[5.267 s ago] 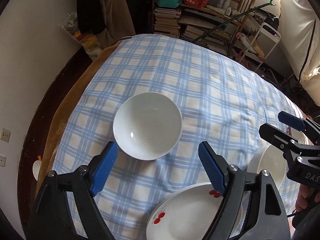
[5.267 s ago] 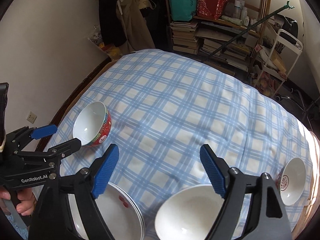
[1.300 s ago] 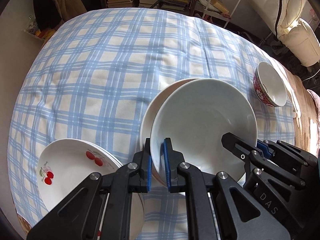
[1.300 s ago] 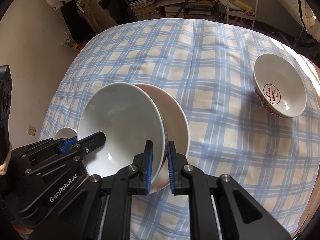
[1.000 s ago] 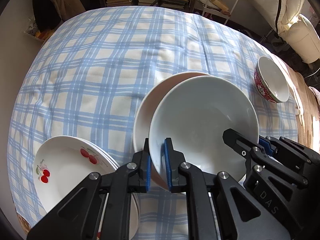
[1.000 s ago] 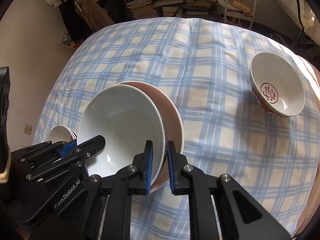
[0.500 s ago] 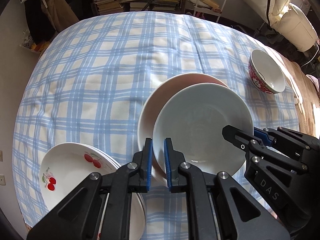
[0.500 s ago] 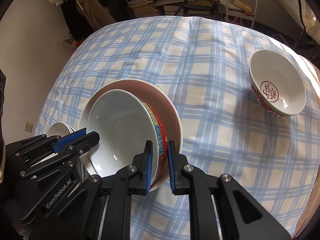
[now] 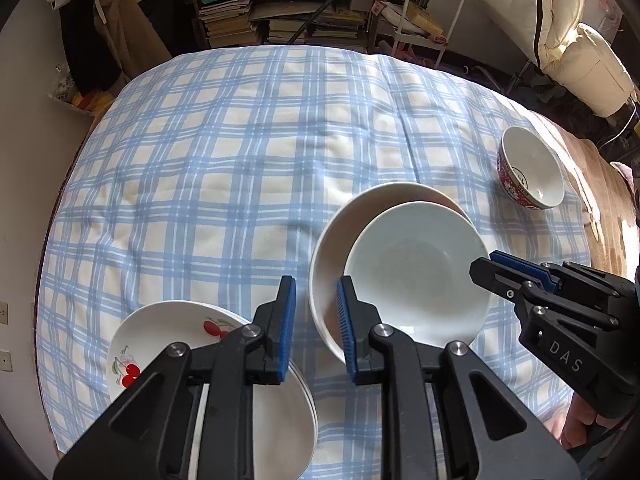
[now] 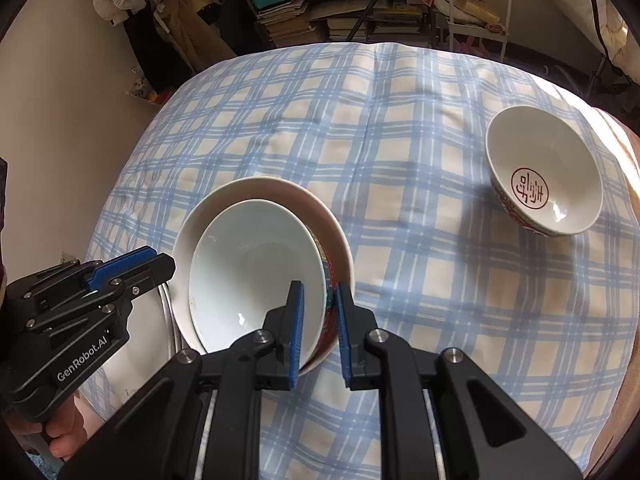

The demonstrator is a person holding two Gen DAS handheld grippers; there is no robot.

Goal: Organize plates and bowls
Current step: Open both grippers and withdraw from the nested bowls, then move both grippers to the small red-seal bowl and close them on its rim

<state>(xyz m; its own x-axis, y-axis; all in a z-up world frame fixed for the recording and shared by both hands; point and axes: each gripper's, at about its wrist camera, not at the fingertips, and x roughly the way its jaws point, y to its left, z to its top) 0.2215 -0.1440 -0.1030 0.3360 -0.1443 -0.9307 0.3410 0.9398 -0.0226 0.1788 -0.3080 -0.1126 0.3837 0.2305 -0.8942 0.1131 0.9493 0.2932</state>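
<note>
- Left tongs [image 9: 315, 300]: the jaws stand apart and have just been opening. The near rim of the large pale bowl [image 9: 340, 220] lies between the blue pads, which no longer press on it, so this bowl is released.
- Right tongs [image 10: 320, 304]: nearly together and clamped on the near rim of the inner bowl [image 10: 256, 264], one pad inside the bowl and the other against its red-patterned outer wall.
- Worktop [image 9: 240, 140]: covered by a blue-and-cream checked cloth; it carries all the crockery, and its far half is bare.
- Plate stack [image 9: 168, 340]: white plates with a cherry motif, at the near left corner, just beside the large pale bowl and partly under the left tongs.
- Large pale bowl: rests on the cloth near the middle of the near edge and serves as the base of the bowl stack.
- Inner bowl: nested in the large pale bowl, offset toward its near right side rather than centred.
- Small red bowl [image 9: 532, 172]: white inside with a red mark at the bottom. It stands alone at the right edge, well apart from the stack, and is not yet gathered.
- Step in hand, as judged: the end of nesting the inner bowl, with one pair of tongs already off.
- Next move, as judged: the right tongs must part and lift straight off the rim without dragging the inner bowl. Then the small red bowl needs a rim grip and a carry to the stack.
</note>
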